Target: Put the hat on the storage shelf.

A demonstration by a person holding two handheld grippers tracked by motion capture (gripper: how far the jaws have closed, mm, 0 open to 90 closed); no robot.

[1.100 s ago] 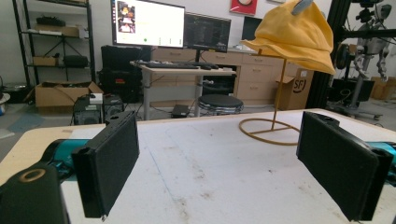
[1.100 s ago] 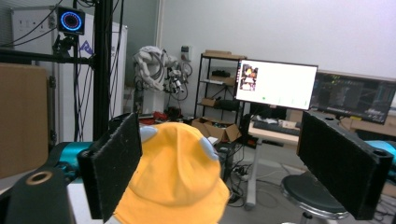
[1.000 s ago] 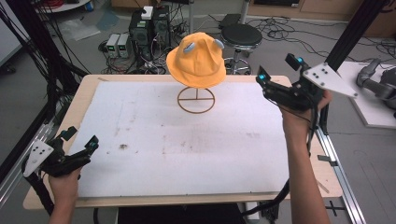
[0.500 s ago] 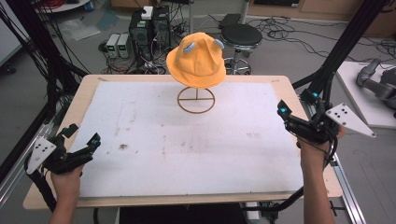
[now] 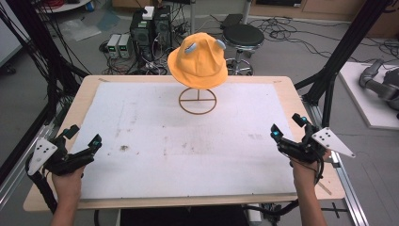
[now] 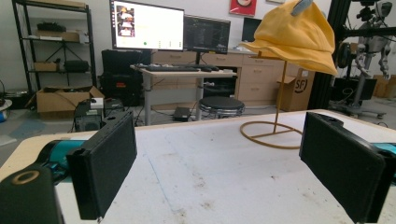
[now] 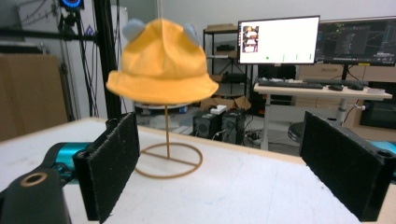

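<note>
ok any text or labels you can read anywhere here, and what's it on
"SF", on the cardboard box behind the hat stand, left gripper view.
Monitor screens: contents too small to read.
Red poster on the wall: blurred, unreadable.
Yellow hat and grippers: no text to be seen.

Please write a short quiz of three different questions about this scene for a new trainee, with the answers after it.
1. True or false: the yellow hat lies flat on the white mat.
2. Are the jaws of the left tool and the right tool open or shut?
3. Which tool holds something? A) left B) right C) neither

Key:
1. False; it sits on a wire stand.
2. Both open.
3. C
</note>
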